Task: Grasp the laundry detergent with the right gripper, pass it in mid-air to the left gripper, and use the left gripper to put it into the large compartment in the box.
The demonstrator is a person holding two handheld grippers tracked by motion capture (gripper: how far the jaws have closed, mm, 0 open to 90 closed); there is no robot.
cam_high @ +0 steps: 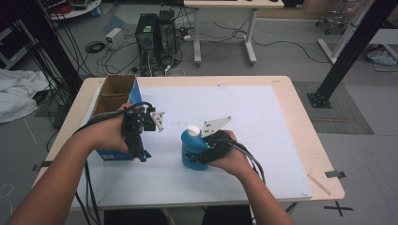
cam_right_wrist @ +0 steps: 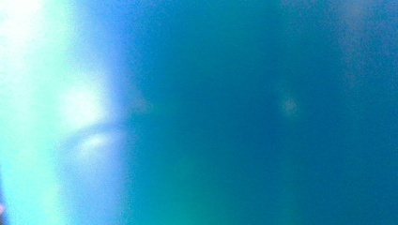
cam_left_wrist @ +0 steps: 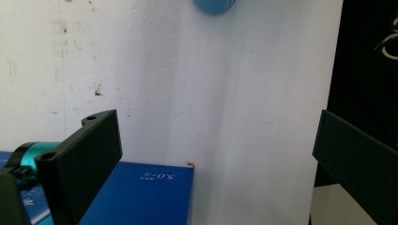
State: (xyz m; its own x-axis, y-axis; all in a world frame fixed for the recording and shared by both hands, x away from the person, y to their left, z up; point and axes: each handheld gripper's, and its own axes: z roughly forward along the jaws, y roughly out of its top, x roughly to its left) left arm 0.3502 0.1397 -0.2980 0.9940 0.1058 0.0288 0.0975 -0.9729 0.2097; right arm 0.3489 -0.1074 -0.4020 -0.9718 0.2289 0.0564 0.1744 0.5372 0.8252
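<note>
We start from the blue bottle (cam_high: 194, 151), which stands upright with its white cap up on the pale sheet (cam_high: 263, 131) that covers the desk (cam_high: 300, 117), a little toward our near side of the middle. Our right gripper (cam_high: 201, 154) is set against the bottle's side from the right, and in the right gripper view the blurred blue wall of the bottle sits very close to the camera. We cannot see the jaws' tips there, so we cannot tell whether they already press on the bottle or merely stand around it.

To the left, our left gripper (cam_high: 141, 152) points down with its jaws spread wide and nothing between them, just beside the blue cardboard box (cam_high: 115, 101), whose top is open. In the left gripper view a corner of that box (cam_left_wrist: 141, 194) lies under the jaws and the bottle (cam_left_wrist: 213, 5) shows at the top edge.

We judge the step in hand to be the taking hold of the bottle. The next move calls for a firm squeeze on the round side, then a straight lift that keeps it upright, perhaps toward the open box.
</note>
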